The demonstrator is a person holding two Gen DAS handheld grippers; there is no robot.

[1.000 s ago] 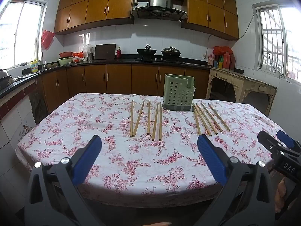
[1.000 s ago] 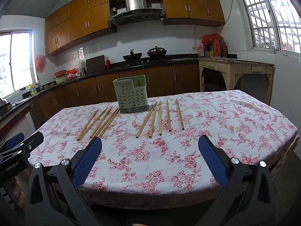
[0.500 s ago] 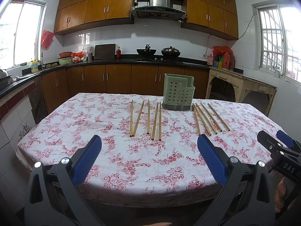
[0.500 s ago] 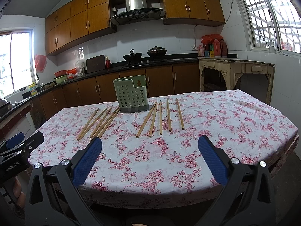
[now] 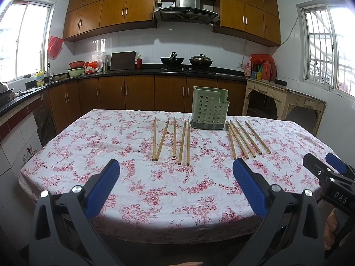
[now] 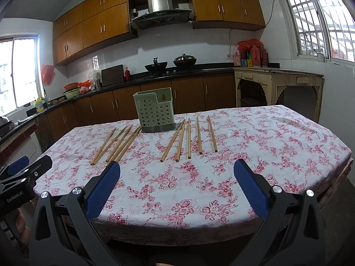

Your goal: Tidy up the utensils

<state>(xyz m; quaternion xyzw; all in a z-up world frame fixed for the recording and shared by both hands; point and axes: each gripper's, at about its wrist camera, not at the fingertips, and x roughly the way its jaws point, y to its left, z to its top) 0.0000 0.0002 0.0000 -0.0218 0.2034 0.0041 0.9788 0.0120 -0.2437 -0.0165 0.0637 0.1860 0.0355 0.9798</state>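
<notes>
Hovering off the table's (image 5: 66, 155) near edge, both grippers gape empty | left gripper (image 5: 176, 173) | right gripper (image 6: 177, 171) | chopsticks (image 5: 175, 140) flank far-edge holder (image 5: 209, 108), ready for loading.

I note a white tablecloth (image 5: 137, 190) printed with pink-red roses, pale tan wooden chopsticks (image 5: 170, 140), a pale green holder (image 5: 209, 108) with a dotted hole pattern on a grey base, blue pads (image 6: 102, 190) on black gripper frames, orange-brown cabinets (image 5: 137, 93) and white wall tiles (image 5: 144, 46).
</notes>
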